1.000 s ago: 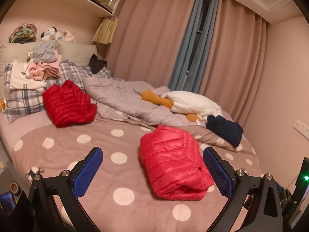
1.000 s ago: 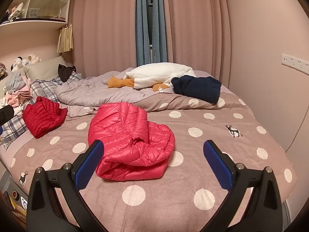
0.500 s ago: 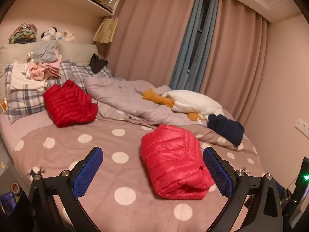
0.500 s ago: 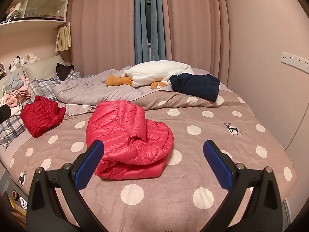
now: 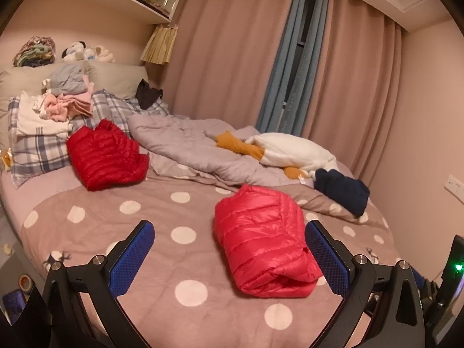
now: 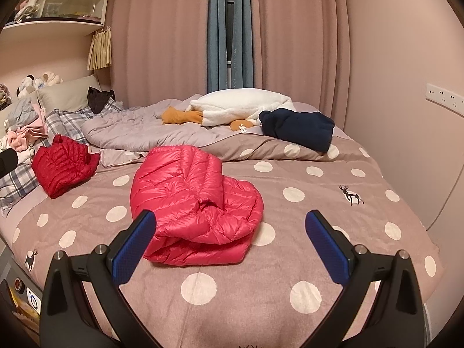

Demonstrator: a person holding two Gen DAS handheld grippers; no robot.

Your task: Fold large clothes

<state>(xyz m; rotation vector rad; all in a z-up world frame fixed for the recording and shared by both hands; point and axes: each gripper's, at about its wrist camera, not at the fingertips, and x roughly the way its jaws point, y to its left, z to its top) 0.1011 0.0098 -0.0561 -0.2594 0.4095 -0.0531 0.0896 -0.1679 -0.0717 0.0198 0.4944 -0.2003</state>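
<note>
A pink-red puffer jacket [image 5: 265, 239] lies folded in a bundle on the polka-dot bedspread [image 5: 116, 232]; it also shows in the right wrist view [image 6: 194, 203]. A darker red puffer jacket [image 5: 105, 155] lies folded near the pillows, also seen in the right wrist view [image 6: 62, 165]. My left gripper [image 5: 230, 256] is open and empty, held above the bed's near edge, apart from the pink-red jacket. My right gripper [image 6: 230, 242] is open and empty, just short of that jacket.
A rumpled grey duvet [image 5: 188, 148], a white and orange plush goose [image 6: 235, 110] and a folded navy garment [image 6: 298, 127] lie at the far side. A pile of clothes [image 5: 58, 104] sits on plaid pillows [image 5: 37, 150]. Curtains [image 6: 179, 34] and a wall with sockets [image 6: 442, 98] bound the bed.
Both grippers have drifted slightly back and up from the bed; the view shifts a little. The jackets have not moved. Both grippers stay open.
</note>
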